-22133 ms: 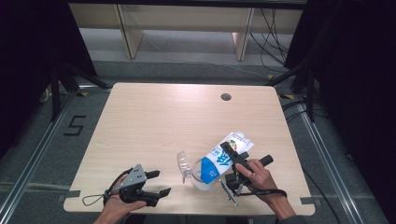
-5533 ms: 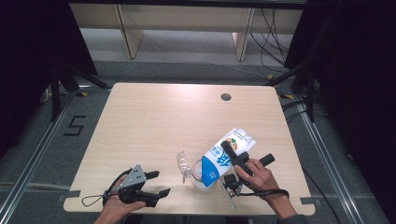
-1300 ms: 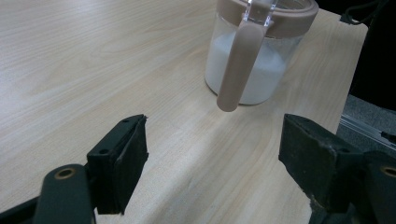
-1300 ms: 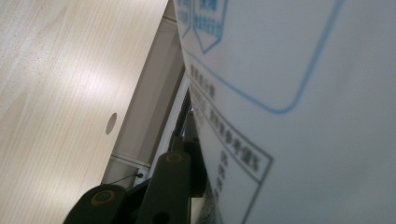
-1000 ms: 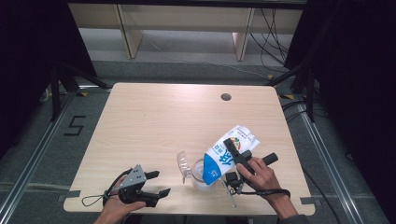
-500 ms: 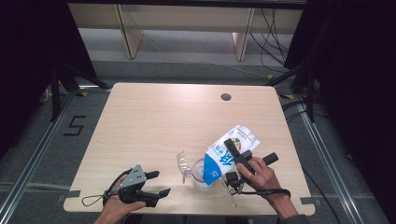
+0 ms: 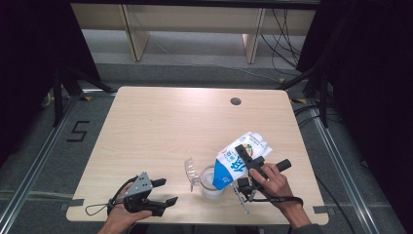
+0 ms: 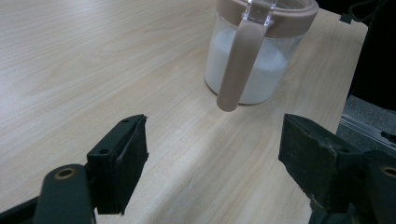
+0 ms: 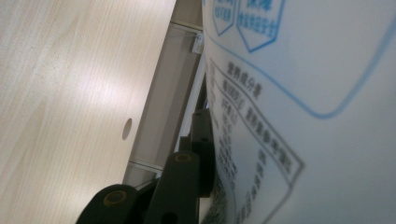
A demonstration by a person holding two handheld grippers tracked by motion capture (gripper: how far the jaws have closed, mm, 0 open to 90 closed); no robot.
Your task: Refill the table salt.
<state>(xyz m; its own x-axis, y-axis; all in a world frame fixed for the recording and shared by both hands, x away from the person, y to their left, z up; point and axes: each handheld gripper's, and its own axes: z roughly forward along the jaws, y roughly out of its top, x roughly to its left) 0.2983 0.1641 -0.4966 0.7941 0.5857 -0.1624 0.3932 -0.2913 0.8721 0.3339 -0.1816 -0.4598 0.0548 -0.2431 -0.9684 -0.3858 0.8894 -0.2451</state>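
A white and blue milk carton [image 7: 226, 168] hangs tilted, its spout end down over a clear jar [image 7: 212, 189] near the table's front edge. My right gripper [image 7: 242, 155] is shut on the carton; its jaws have just been closing a little on it. In the right gripper view one black finger [image 9: 201, 135] presses against the carton's printed side [image 9: 303, 116]. The jar [image 8: 252, 70] holds white liquid and has a pinkish rim and handle; its lid flap [image 7: 189, 170] stands open. My left gripper [image 7: 168, 191] rests open at the front left, jaws [image 8: 212, 158] facing the jar, nothing between them.
The wooden table [image 7: 160, 131] has a round cable hole [image 7: 235, 101] at the back right. Behind it stand pale shelf legs [image 7: 130, 34] on a grey floor, with cables [image 7: 287, 29] at the right. Metal rails run along both sides.
The carton's raised end sits slightly higher than in the oldest frames. Over the last second nothing has visibly moved, and the left gripper stays put.
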